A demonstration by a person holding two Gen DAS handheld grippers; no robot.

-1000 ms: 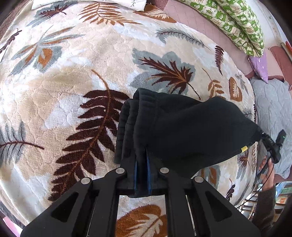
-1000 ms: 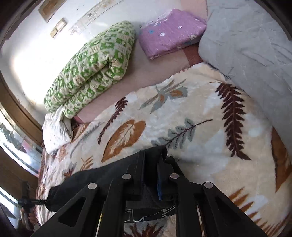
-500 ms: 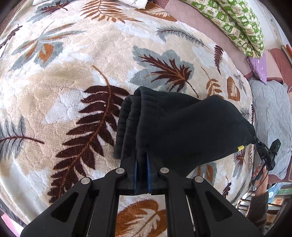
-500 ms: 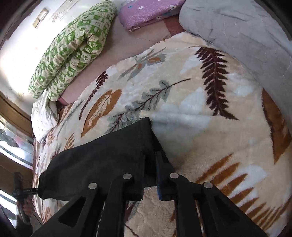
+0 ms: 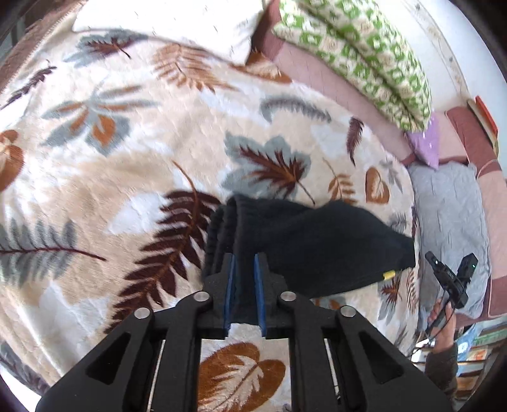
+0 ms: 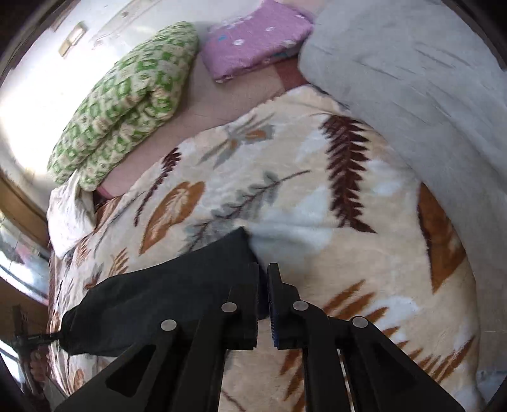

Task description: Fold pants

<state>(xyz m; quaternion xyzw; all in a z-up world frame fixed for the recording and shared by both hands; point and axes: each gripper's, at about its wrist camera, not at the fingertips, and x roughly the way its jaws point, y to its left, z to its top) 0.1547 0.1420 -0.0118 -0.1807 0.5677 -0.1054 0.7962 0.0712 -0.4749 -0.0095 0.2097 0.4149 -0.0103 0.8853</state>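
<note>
While you hold both tools low over the bed:
Pants: the black pants lie folded in a thick bundle on the leaf-print blanket, ribbed edge toward your left tool.
Left gripper: jaws slightly spread, blue pads either side of the ribbed edge, blanket showing in the gap.
Right gripper: jaws narrowly parted at the bundle's corner; you cannot tell whether cloth is pinched.
Beyond: green quilt, purple cloth, grey blanket.

Your left gripper has the pants ahead, on the blanket; quilt far beyond, pillow beyond-left.
</note>
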